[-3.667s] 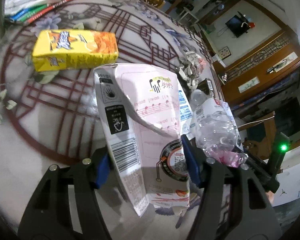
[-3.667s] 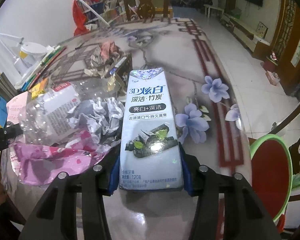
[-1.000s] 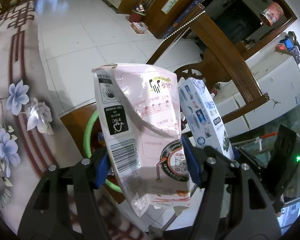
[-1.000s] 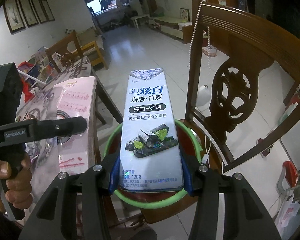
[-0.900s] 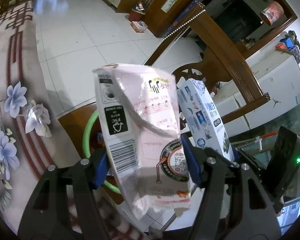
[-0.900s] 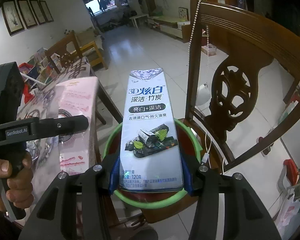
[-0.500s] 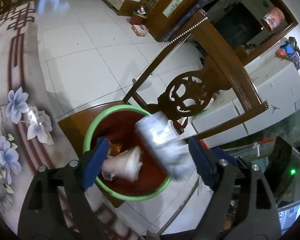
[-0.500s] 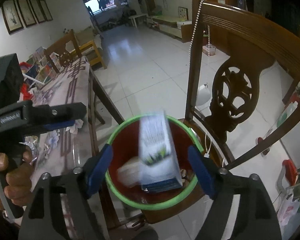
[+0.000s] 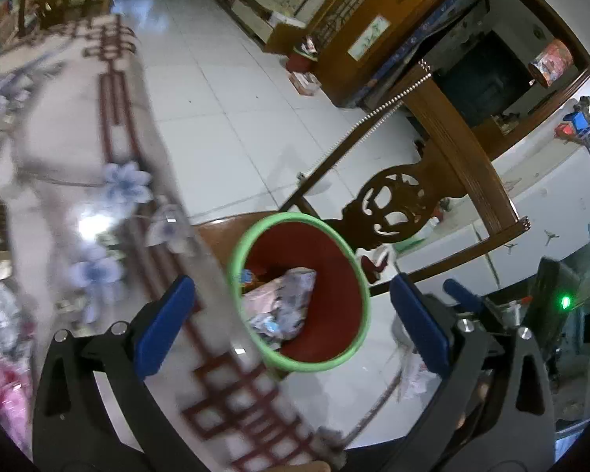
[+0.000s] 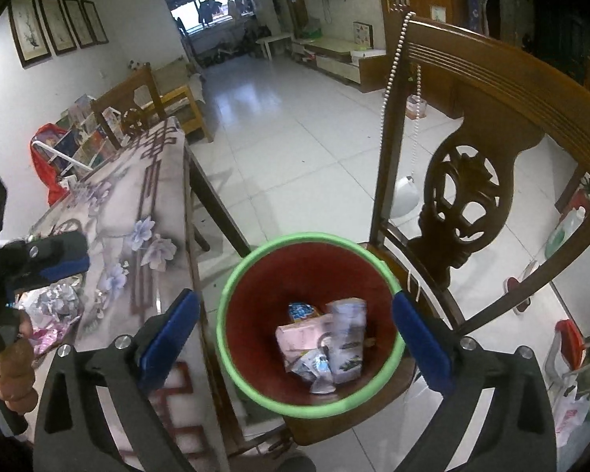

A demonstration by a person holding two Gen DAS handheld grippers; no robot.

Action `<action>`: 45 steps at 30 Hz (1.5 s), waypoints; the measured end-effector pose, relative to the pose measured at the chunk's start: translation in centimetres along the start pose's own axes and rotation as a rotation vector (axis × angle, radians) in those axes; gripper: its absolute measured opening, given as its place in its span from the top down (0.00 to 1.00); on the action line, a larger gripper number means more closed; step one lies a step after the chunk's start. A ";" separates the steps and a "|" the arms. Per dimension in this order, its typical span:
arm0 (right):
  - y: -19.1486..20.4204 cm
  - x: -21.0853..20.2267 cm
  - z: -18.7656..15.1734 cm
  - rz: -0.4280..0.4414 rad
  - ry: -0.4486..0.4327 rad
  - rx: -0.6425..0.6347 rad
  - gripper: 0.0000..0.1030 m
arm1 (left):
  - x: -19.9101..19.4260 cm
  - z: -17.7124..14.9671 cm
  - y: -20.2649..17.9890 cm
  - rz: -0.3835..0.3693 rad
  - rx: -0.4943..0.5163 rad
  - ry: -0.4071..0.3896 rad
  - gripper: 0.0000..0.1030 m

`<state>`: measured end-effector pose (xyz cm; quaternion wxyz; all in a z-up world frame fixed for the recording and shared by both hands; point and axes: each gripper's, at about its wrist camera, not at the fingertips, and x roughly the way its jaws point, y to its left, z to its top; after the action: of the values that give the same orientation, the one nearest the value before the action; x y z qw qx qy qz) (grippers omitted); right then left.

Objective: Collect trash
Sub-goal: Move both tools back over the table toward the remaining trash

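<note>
A red bin with a green rim [image 10: 310, 239] stands on a wooden chair seat. Inside it lie the pink carton [image 10: 299, 336] and the toothpaste box [image 10: 348, 340], on other scraps. My right gripper [image 10: 295, 295] hangs over the bin, its jaws opening with nothing between them. My left gripper [image 9: 291, 281] is over the table edge beside the bin's rim [image 9: 299, 218], its jaws also opening and bare. The pink carton [image 9: 275, 295] shows in the bin here too. Crumpled foil and a pink wrapper [image 10: 55, 306] lie on the table.
The carved chair back [image 10: 464, 196] rises right behind the bin, with a bead string [image 10: 392, 63] hanging from it. The table with a flowered cloth [image 10: 137, 204] runs along the bin's left side. A hand [image 10: 11, 369] holds the left gripper there. White tiled floor lies beyond.
Both grippers have opened; the pink carton and the toothpaste box have dropped into the bin. The left gripper has swung up and back toward the table; the right has stayed put.
</note>
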<state>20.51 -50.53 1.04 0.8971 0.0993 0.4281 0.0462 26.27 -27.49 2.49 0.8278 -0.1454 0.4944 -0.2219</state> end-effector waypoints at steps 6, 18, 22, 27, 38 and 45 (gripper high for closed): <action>4.5 -0.7 0.2 0.066 -0.010 -0.032 0.07 | -5.6 -2.4 2.2 0.057 0.019 -0.060 0.05; 18.9 0.0 -0.6 0.199 0.007 -0.255 0.07 | -17.9 -8.0 11.5 0.180 -0.085 -0.188 0.05; 22.2 0.6 -1.2 0.224 0.029 -0.306 0.07 | -21.0 -9.9 15.8 0.229 -0.160 -0.211 0.05; 24.7 1.0 -2.0 0.245 0.052 -0.334 0.07 | -23.8 -11.9 19.6 0.278 -0.205 -0.229 0.05; 29.4 2.8 -3.4 0.291 0.114 -0.375 0.07 | -24.8 -13.5 25.1 0.318 -0.253 -0.212 0.05; 31.2 5.3 -3.6 0.299 0.156 -0.411 0.07 | -22.8 -13.0 28.2 0.245 -0.355 -0.174 0.05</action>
<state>21.08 -18.67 1.63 0.8460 -0.0265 0.4580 0.2718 11.69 8.07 0.59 0.8495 -0.2460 0.4664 -0.0161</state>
